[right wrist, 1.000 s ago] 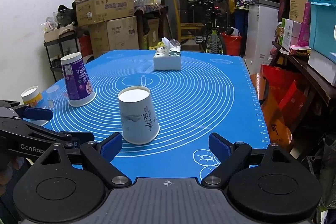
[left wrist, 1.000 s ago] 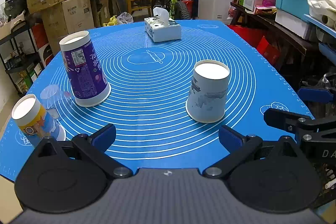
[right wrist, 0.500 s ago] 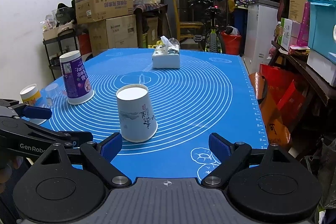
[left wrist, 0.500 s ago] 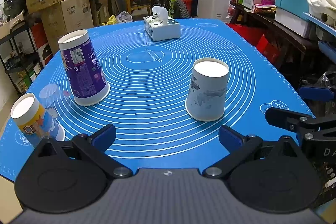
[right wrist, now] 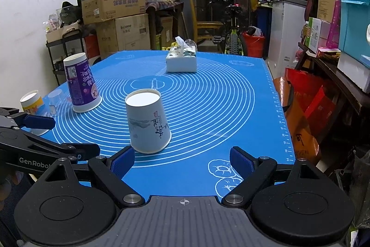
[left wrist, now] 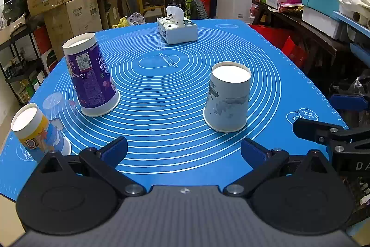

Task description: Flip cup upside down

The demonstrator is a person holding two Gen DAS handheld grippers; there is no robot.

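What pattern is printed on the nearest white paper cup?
An ink-wash landscape with black calligraphy on the white paper cup, clearest in the right wrist view.

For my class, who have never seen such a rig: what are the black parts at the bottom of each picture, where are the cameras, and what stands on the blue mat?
Each picture comes from a camera on a hand-held claw, looking forward along its two blue-padded fingers. The left claw and right claw are both open and hold nothing. On the blue mat four cups stand upside down: a white paper cup, a purple cup, a clear plastic cup and a yellow-banded cup. A tissue box sits at the far end.
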